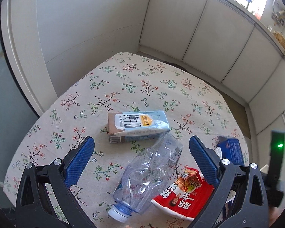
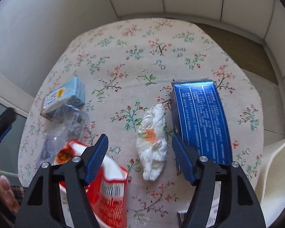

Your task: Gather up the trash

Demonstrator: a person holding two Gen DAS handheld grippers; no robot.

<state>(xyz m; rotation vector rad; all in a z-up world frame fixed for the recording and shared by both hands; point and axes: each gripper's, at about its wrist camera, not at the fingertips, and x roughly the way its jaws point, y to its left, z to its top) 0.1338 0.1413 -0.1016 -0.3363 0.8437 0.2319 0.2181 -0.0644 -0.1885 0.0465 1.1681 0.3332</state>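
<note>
On a table with a floral cloth lies the trash. My left gripper hovers open over a crushed clear bottle with a white cap. A light-blue milk carton lies just beyond it, and a red noodle cup lies to its right. My right gripper is open, its pads standing on either side of a crumpled white tissue with an orange stain, without touching it. A dark-blue box lies right of the tissue. The red cup sits under the right gripper's left finger.
White panelled walls close in the table at the back and left. A hand shows at the lower left of the right wrist view. A white fabric thing stands at the table's right edge. The carton and bottle lie far left.
</note>
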